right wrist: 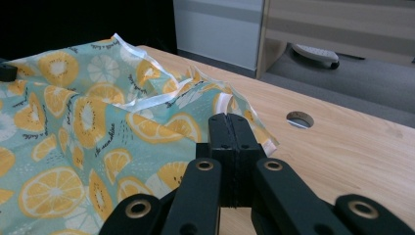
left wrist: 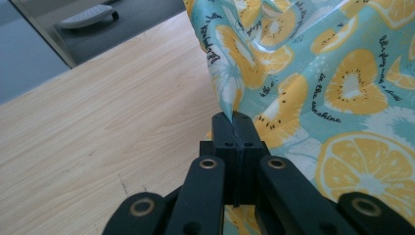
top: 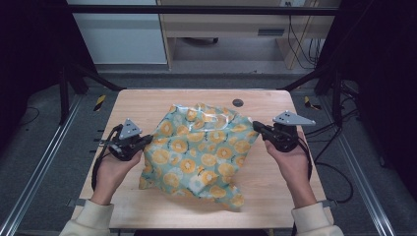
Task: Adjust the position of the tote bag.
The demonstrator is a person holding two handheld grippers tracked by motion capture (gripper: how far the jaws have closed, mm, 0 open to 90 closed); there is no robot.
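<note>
wooden tabletop (top: 275, 191), grey floor around | your left claw (top: 147, 140) pinches fruit-print cloth (top: 196, 152) edge | right claw (top: 256, 127) pinches opposite edge

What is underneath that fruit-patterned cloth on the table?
The fruit-patterned cloth lies on the wooden table, pinched at opposite edges by the left gripper and right gripper. It bulges in folds; whether anything sits beneath them is covered from sight.
</note>
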